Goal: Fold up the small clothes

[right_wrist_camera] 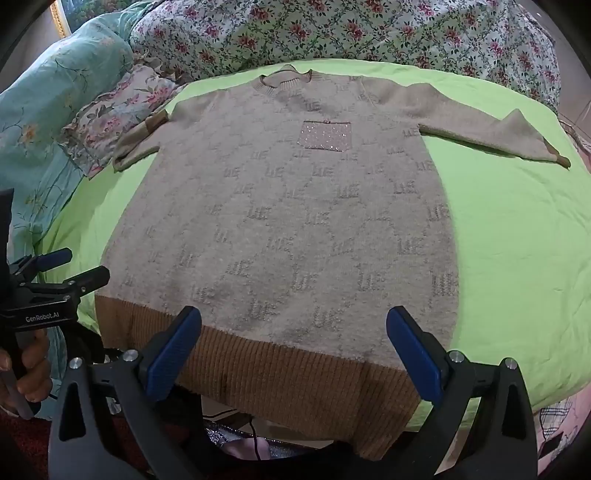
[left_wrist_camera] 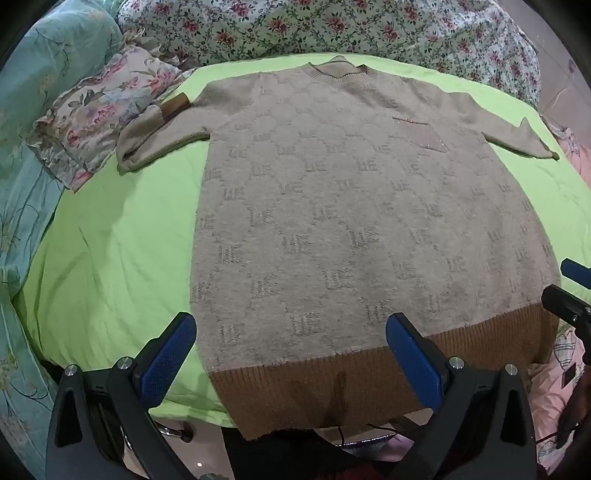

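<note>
A beige knit sweater (left_wrist_camera: 351, 206) with a letter pattern, a sparkly chest pocket (right_wrist_camera: 325, 136) and a brown ribbed hem (left_wrist_camera: 332, 387) lies flat, front up, on a bright green sheet (left_wrist_camera: 110, 258). Its hem hangs over the near edge. Both sleeves are spread sideways; the left sleeve (left_wrist_camera: 155, 136) has its end folded back with the brown cuff on top. My left gripper (left_wrist_camera: 290, 339) is open above the hem's left part. My right gripper (right_wrist_camera: 293, 339) is open above the hem's right part. Neither holds anything.
A floral quilt (left_wrist_camera: 332, 26) is heaped behind the sheet. A floral pillow (left_wrist_camera: 96, 110) and teal bedding (left_wrist_camera: 29, 110) lie at the left, touching the left sleeve. Pink fabric (left_wrist_camera: 554, 387) lies at the right. The other gripper (right_wrist_camera: 55, 288) shows at the left of the right wrist view.
</note>
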{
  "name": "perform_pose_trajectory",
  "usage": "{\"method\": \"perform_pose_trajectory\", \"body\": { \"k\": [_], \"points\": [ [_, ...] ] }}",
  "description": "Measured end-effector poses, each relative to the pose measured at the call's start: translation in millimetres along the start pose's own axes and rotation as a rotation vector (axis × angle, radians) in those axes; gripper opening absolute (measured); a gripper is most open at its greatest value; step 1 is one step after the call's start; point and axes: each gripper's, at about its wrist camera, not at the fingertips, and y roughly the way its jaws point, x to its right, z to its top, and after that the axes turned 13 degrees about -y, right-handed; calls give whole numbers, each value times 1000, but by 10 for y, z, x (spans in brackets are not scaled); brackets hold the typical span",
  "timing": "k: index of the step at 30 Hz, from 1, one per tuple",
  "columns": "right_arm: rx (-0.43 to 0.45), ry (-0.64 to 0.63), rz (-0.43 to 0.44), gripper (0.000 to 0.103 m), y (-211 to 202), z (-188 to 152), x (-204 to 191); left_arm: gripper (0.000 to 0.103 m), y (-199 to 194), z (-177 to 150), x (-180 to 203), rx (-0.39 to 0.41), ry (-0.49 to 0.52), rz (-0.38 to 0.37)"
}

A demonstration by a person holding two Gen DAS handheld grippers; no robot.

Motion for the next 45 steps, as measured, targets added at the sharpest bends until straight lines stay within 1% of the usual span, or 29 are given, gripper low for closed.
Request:
{"method": "perform_pose_trajectory", "body": {
  "k": [6,7,15,19,31,35,45],
  "points": [
    [-1,-3,-1,100,-4,-2,3,103,20,-5,4,4,3,3],
    [-1,-3,-2,100,-5,0,1,103,5,-33,54,3,3,3],
    [4,-5,-1,100,-32,45,-43,103,23,-8,-19,-10,-4,0],
    [6,-4,2,100,22,-3,6,103,21,-15,-30,-2,-4,1],
    [5,-3,0,100,13,32,-21,103,22,1,-39,12,-5,1],
    [18,1,4,100,-11,66,-30,103,34,16,-53,14,-10,1],
    [-13,-3,-7,100,14,70,26,103,93,59,-20,-8,-4,16]
  ]
}}
